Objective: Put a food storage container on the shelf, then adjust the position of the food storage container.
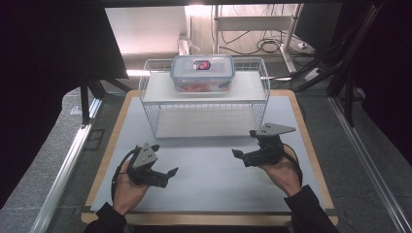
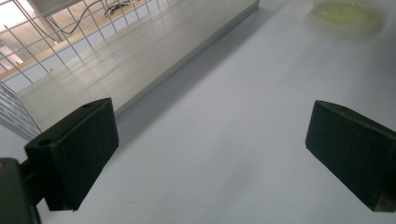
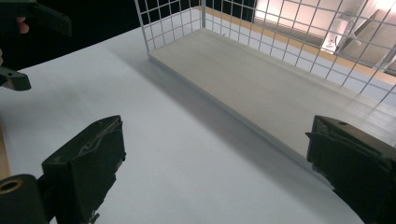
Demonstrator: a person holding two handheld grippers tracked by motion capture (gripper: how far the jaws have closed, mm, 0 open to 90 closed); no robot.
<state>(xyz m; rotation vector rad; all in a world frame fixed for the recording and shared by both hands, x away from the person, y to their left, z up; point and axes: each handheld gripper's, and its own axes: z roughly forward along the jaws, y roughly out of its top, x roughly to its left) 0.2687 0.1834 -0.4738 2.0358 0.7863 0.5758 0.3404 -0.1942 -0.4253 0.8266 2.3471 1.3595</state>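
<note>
The mat point(image 1: 204, 160) on the table is pale grey-white, edged by a light wooden rim point(image 1: 109, 145). The wire rack point(image 1: 150, 104) is white, a grid pattern of thin bars, with whitish shelf boards. The lidded box point(image 1: 202, 73) on top is clear with a bluish rim, a red-and-blue label, and orange-red contents. Both the left gripper point(image 1: 163, 172) and right gripper point(image 1: 243, 145) are black with grey plates.
</note>
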